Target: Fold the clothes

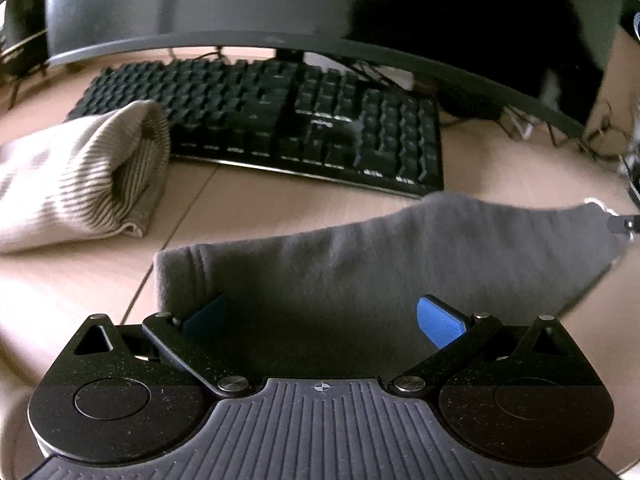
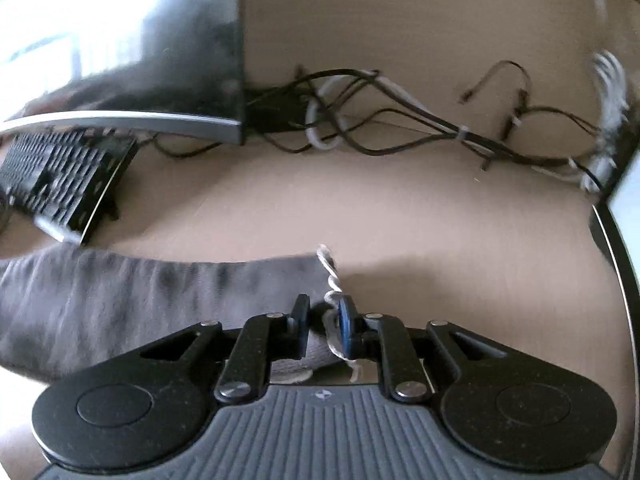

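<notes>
Pale wooden desk [image 1: 248, 208] below a dark monitor [image 1: 200, 4]

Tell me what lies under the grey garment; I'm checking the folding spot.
The bare wooden desk shows all around the grey garment. Whatever lies directly beneath the cloth is covered and cannot be seen.

My left wrist camera looks down along its fingers, close over the grey garment [image 1: 360, 248], facing the keyboard [image 1: 288, 120] and monitor [image 1: 200, 8]. My right wrist camera sits equally low at the garment's other end, facing the cables [image 2: 400, 120]. Both views share garment, keyboard, monitor and desk [image 2: 440, 208].
</notes>
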A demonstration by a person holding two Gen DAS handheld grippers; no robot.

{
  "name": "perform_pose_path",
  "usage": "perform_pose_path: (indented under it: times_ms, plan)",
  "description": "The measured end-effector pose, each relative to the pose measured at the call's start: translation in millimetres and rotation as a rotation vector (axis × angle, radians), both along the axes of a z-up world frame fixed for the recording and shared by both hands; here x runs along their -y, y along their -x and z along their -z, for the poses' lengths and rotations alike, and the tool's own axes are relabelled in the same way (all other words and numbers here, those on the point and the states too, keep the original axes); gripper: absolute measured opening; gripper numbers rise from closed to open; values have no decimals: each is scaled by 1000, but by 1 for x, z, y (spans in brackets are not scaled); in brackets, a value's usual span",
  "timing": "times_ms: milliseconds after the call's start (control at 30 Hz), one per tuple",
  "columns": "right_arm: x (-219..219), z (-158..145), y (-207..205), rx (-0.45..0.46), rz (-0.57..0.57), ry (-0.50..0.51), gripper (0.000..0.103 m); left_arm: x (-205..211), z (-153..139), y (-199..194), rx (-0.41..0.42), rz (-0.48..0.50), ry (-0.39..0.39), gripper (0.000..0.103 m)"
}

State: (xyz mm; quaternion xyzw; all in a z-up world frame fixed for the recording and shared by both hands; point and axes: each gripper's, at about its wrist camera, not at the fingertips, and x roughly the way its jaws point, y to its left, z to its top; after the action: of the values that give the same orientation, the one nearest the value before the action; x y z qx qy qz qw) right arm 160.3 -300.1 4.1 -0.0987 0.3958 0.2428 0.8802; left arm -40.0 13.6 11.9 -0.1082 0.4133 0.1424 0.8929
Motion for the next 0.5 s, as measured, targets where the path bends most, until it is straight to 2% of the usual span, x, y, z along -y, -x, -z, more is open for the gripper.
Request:
perform_pose_path:
  times_ms: [67,133,233,400,500]
  plan:
    - [4,-6,5,39,64,-69,14,-5,2,-3,-4,22,-12,103]
    - [2,-14,9,55,74,-166,14,-11,5,-6,-3,35,-19,103]
    - [-15,-3,11,-36,54,-255,14,-22,10,-12,-7,65,-46,103]
    - [-16,21,33,-107,121,-227,11,-43,16,-33,-17,134,-86,103]
    - [-2,19,51,-147,195,-254,8,-49,18,-47,-5,180,-93,103]
